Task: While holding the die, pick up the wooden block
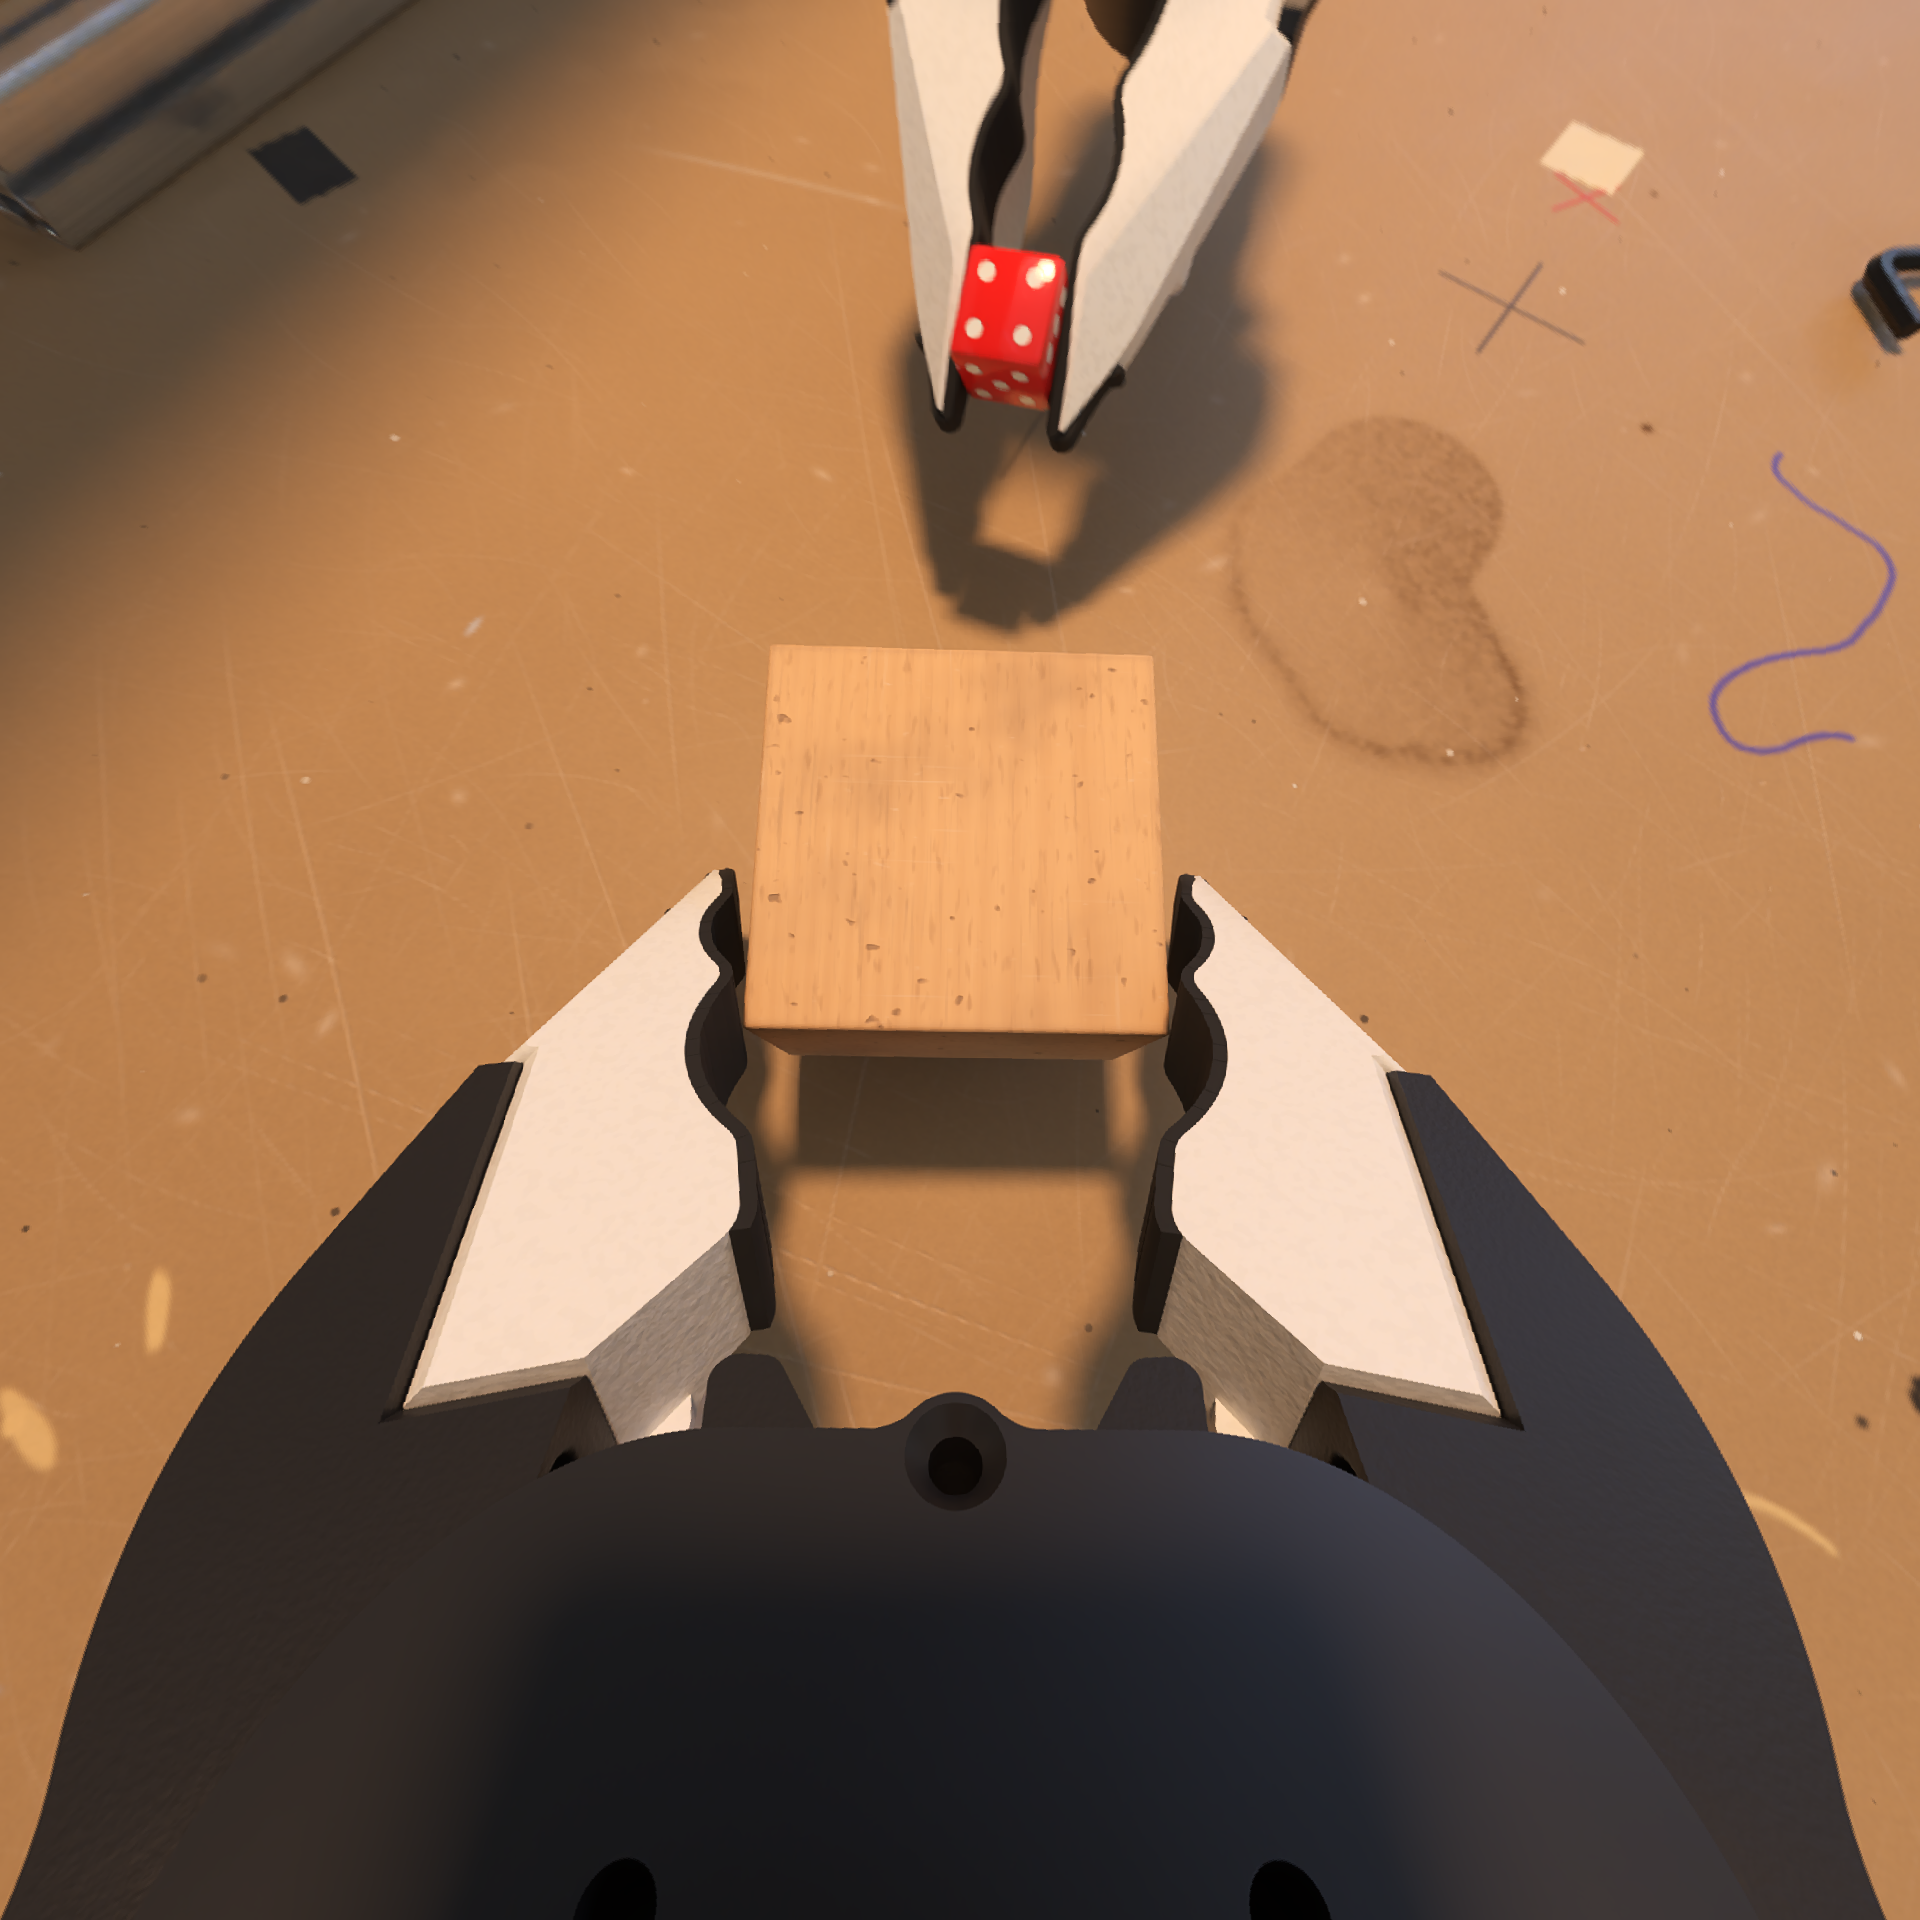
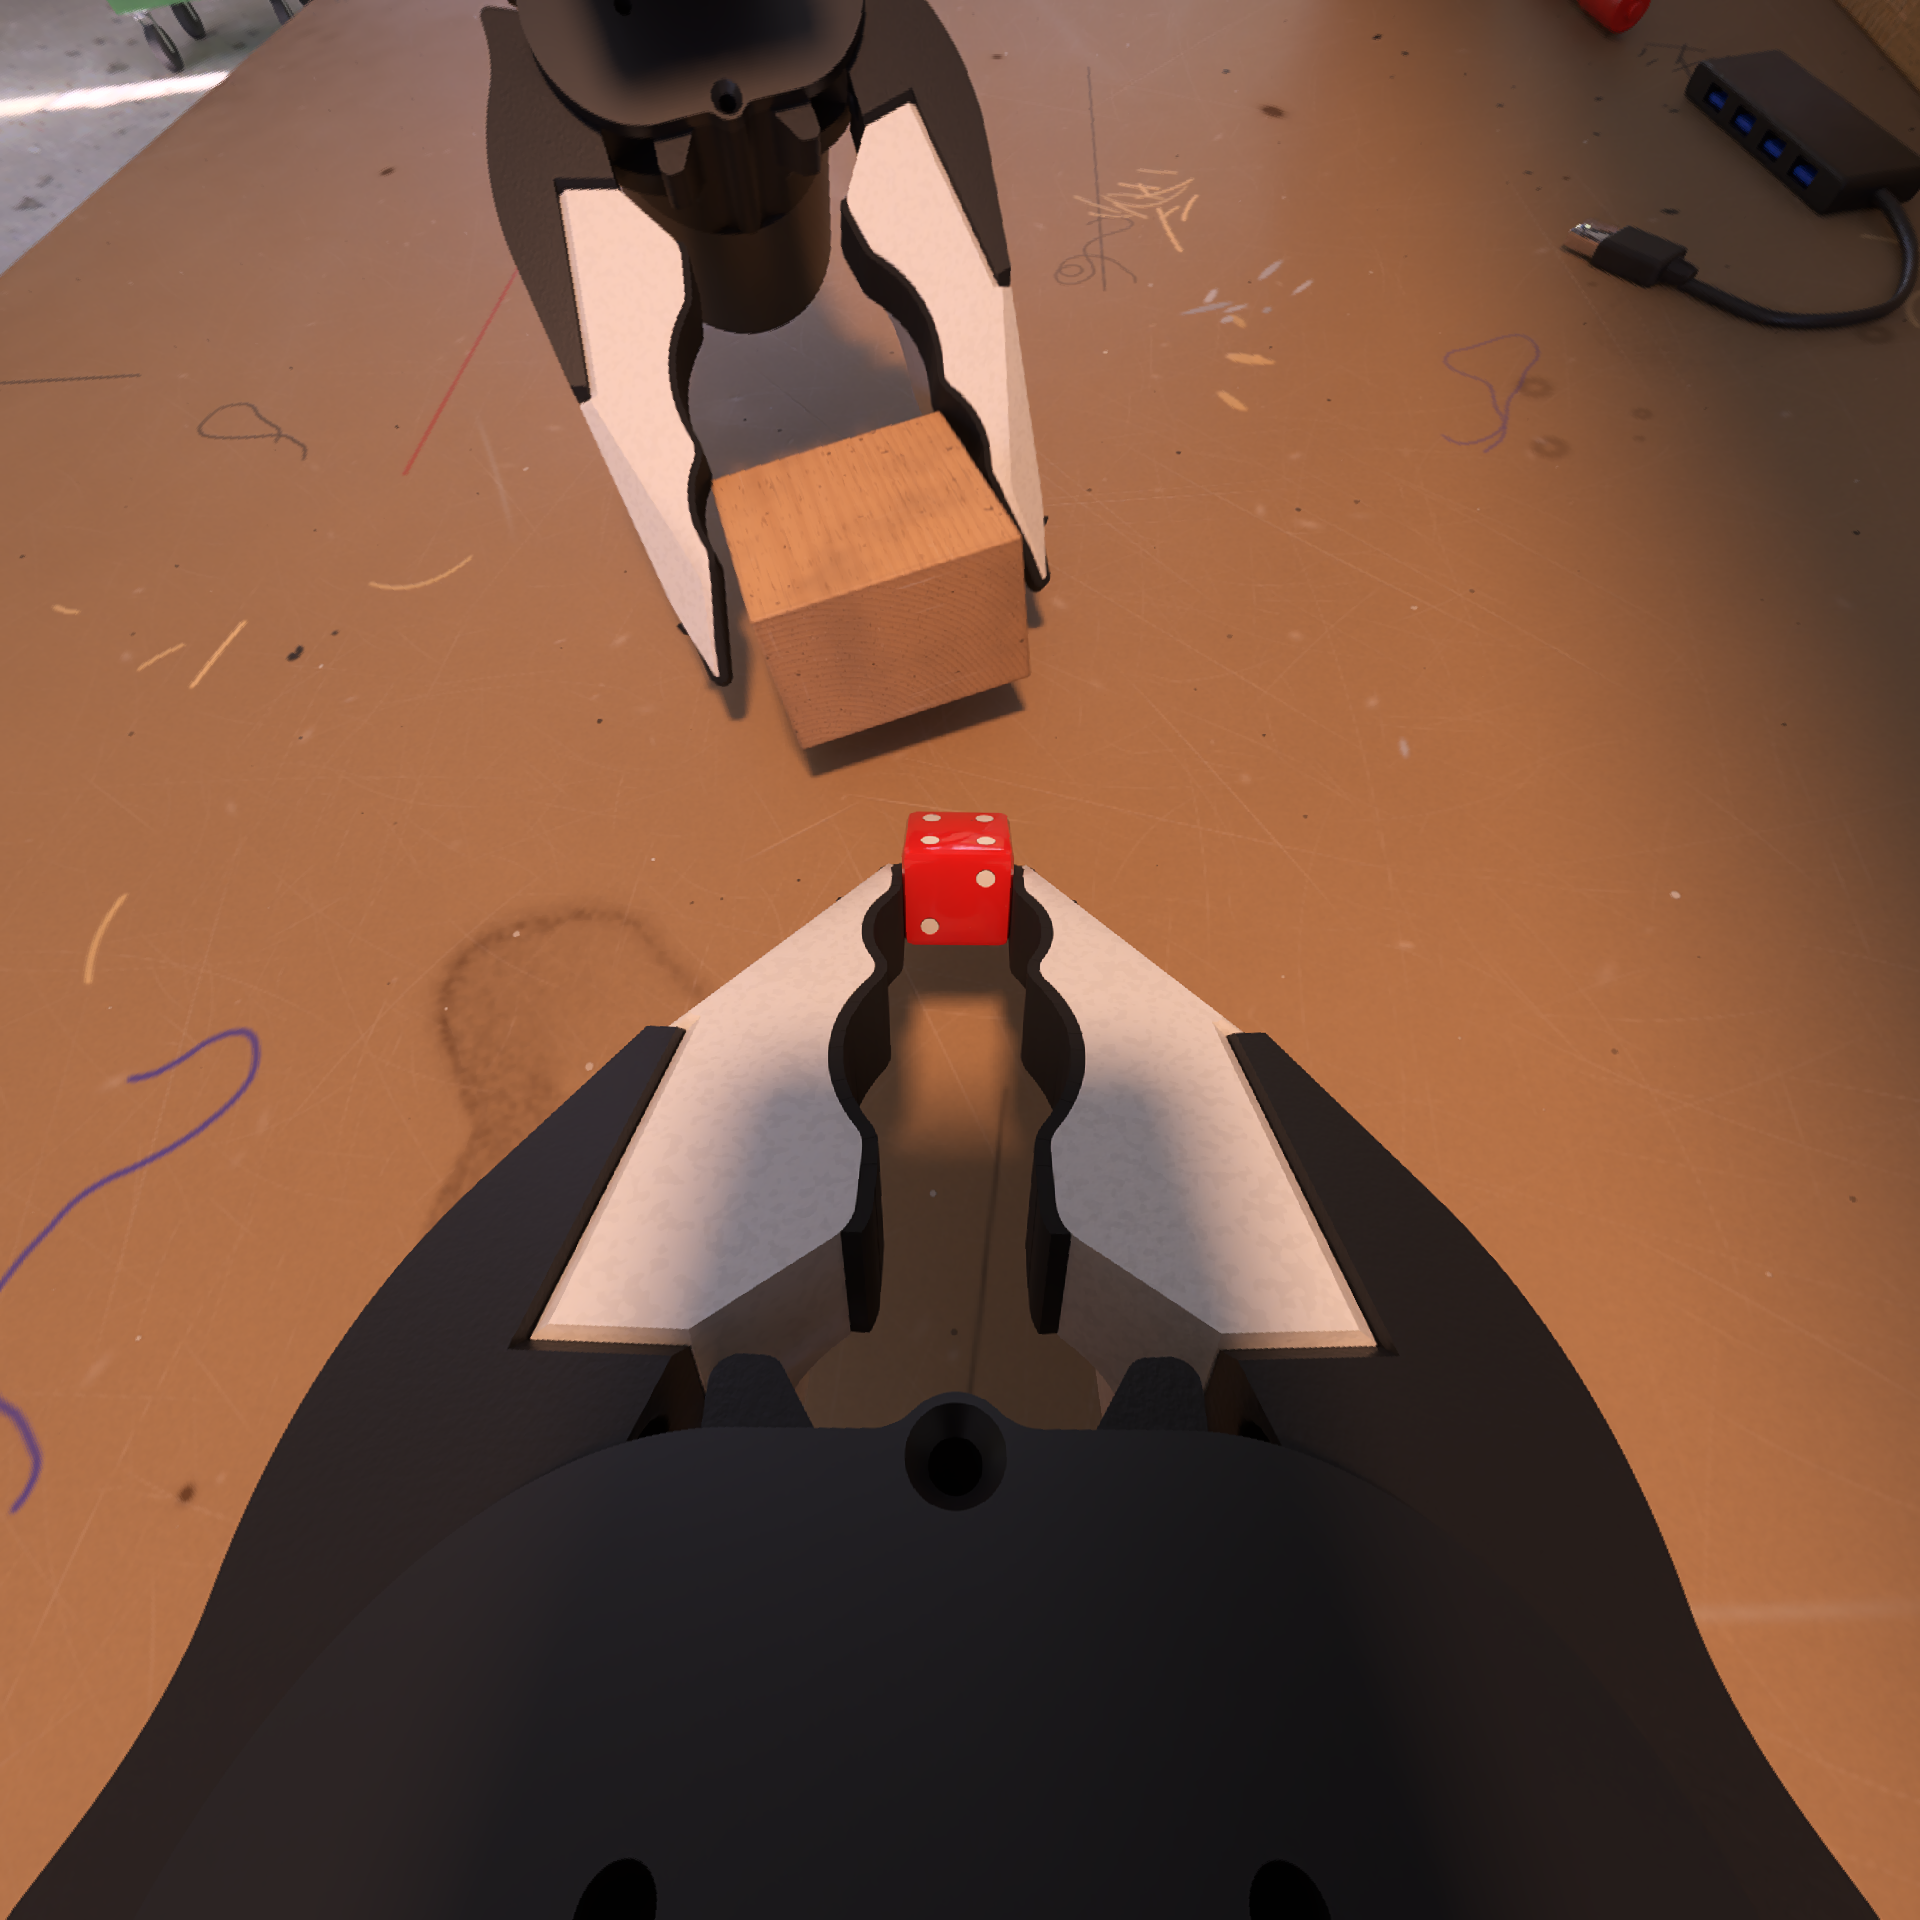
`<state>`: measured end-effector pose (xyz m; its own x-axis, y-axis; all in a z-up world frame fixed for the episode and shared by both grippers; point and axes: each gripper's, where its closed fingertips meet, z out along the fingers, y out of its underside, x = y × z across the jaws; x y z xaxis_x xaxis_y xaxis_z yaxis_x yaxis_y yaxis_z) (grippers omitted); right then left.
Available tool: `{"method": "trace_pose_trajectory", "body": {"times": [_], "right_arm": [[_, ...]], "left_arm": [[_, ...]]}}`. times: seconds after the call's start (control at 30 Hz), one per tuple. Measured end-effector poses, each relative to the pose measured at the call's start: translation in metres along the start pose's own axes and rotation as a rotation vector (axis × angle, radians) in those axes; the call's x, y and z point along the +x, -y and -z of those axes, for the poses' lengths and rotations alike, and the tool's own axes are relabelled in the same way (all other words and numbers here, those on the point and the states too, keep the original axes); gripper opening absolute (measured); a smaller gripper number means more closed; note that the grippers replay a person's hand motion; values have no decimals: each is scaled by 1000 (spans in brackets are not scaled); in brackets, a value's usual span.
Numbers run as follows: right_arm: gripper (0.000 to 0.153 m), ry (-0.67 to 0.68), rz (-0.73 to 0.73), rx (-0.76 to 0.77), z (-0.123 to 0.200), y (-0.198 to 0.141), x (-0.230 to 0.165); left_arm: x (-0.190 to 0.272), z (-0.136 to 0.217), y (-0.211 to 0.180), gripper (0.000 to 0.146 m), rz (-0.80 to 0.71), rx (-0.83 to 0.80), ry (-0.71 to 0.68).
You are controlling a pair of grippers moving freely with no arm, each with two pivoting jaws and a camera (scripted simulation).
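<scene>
The wooden block (image 1: 956, 831) is a light cube held between the fingertips of my left gripper (image 1: 956, 894), which is shut on its two sides. The block hangs a little above the brown table, slightly tilted, with its shadow under it. In the right wrist view the block (image 2: 873, 540) and the left gripper (image 2: 881, 623) face me. My right gripper (image 2: 956, 883) is shut on the red die (image 2: 956, 894) at its fingertips. In the left wrist view the die (image 1: 1006, 312) and the right gripper (image 1: 1006, 426) hang above the table beyond the block.
A black USB hub (image 2: 1797, 135) with its cable and plug lies at the far right of the scratched table (image 2: 1455, 727). A red object (image 2: 1616, 10) sits behind it. A metal piece (image 1: 104, 104), a black clip (image 1: 1886, 296) and a paper square (image 1: 1590, 156) lie around.
</scene>
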<state>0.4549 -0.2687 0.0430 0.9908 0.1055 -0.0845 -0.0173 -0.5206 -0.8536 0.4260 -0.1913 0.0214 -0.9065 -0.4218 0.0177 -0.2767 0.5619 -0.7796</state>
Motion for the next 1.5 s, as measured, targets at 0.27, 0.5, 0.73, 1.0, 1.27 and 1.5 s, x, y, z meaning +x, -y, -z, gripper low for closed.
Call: {"method": "trace_pose_trajectory", "body": {"times": [0.27,0.5,0.73,1.0,1.27,1.5], "right_arm": [[19,-1,2,0,0,0,0],[19,0,0,0,0,0,0],[19,1,-1,0,0,0,0],[19,5,-5,1,-1,0,0],[19,3,-1,0,-2,1,-1],[19,5,0,-1,-2,1,-1]], "left_arm": [[-4,-7,3,83,-23,-17,61],[-2,-6,3,83,-28,-28,60],[0,-4,6,83,-58,-43,76],[1,-6,3,82,-27,-89,47],[1,-4,5,82,-24,-90,56],[2,-2,7,82,-14,-45,43]]}}
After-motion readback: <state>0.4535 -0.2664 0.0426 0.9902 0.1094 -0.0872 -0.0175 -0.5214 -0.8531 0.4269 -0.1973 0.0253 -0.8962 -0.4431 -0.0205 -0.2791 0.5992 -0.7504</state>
